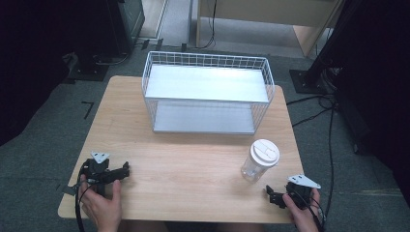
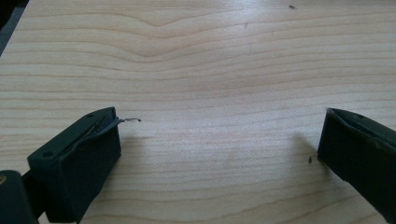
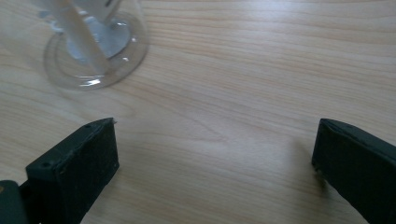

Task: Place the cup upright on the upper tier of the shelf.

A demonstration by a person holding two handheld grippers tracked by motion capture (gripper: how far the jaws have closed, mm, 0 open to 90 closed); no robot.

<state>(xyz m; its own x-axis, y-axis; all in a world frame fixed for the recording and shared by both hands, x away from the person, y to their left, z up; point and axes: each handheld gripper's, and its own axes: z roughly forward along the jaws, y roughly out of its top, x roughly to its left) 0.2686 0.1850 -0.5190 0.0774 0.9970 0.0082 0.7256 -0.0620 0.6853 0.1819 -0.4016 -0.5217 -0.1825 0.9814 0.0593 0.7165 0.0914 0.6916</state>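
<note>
A clear lidded cup (image 1: 260, 160) stands at lower right of the table (image 1: 193, 159), just up-left of the right gripper (image 1: 272, 195). Both it and the left gripper (image 1: 123, 170), at lower left, have jaws spread wide on nothing. The cup seems empty, though blurred.

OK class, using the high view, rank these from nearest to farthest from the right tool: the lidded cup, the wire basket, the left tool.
1. Lidded cup, just beyond the right tool.
2. Wire basket, across the table's far half.
3. Left tool, at the opposite near corner.

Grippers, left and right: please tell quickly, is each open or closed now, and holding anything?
Left gripper: open, holding nothing, above bare table.
Right gripper: open, holding nothing; the clear cup stands apart from it.
</note>
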